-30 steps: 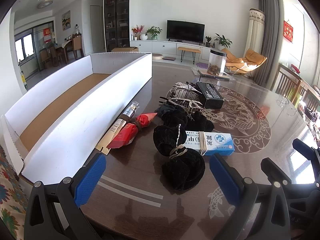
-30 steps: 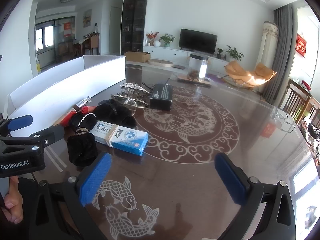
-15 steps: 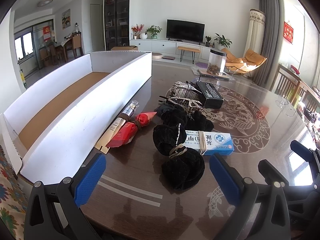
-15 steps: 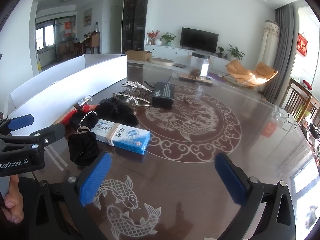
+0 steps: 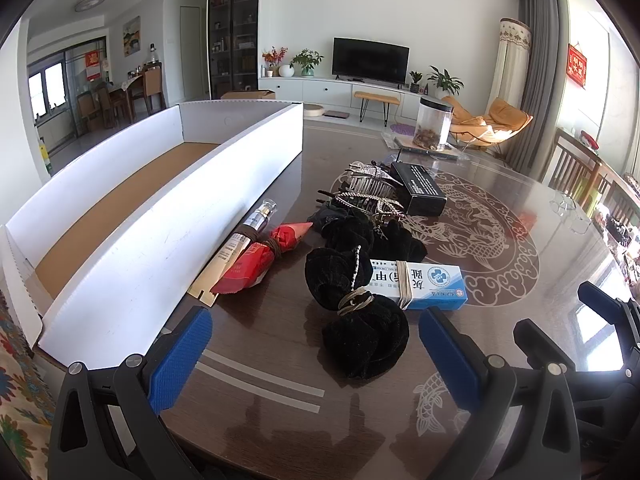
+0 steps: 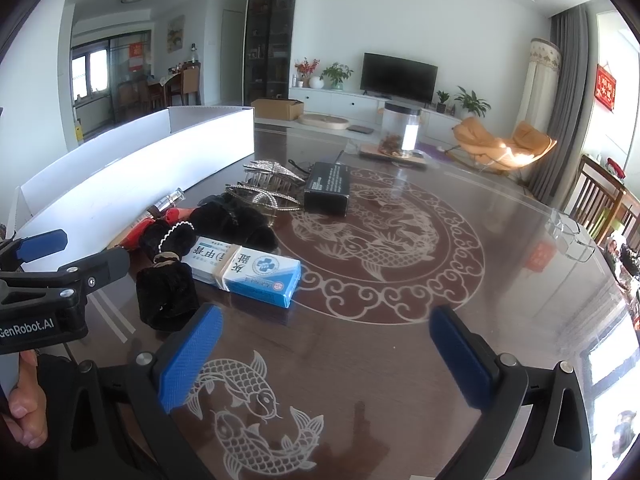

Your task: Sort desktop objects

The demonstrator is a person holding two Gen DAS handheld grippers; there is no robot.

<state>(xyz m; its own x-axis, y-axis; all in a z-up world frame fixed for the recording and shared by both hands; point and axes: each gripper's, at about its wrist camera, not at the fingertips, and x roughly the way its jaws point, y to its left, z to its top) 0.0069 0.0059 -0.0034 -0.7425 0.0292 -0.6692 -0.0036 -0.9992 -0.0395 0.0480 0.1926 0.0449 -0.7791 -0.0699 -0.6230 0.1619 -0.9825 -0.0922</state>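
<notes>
From the left wrist camera: the left gripper (image 5: 314,354) hangs low over a dark glossy wooden table (image 5: 500,240) inlaid with pale dragon scrollwork, its blue-padded jaws spread wide and holding nothing; between and just beyond them lies a black velvet scrunchie with a metal band (image 5: 366,344), touching a second black velvet scrunchie trimmed with pearl beads (image 5: 334,276); a white-and-blue medicine box bound with a rubber band (image 5: 418,284) lies against them; farther off sit a red foil sachet (image 5: 260,258), a slim cosmetic bottle with a clear cap (image 5: 256,222), silver rhinestone hair claws (image 5: 370,188) and a black rectangular carton (image 5: 418,188); a long white cardboard tray with a brown floor (image 5: 168,216) runs along the left edge, nothing in it so far as the view shows.

From the right wrist camera: the right gripper (image 6: 326,354) is likewise wide open and empty above a pair of carp inlaid in the tabletop, the medicine box just ahead and left of it; the left gripper's arm and the person's hand (image 6: 24,420) show at the left edge.

Sorting appears not yet begun; the nearest scrunchie looks the likely first pick; a sound grasp would lower the jaws to straddle its soft body, away from the medicine box, and close firmly since velvet compresses, lifting clear before swinging over the tray wall.
</notes>
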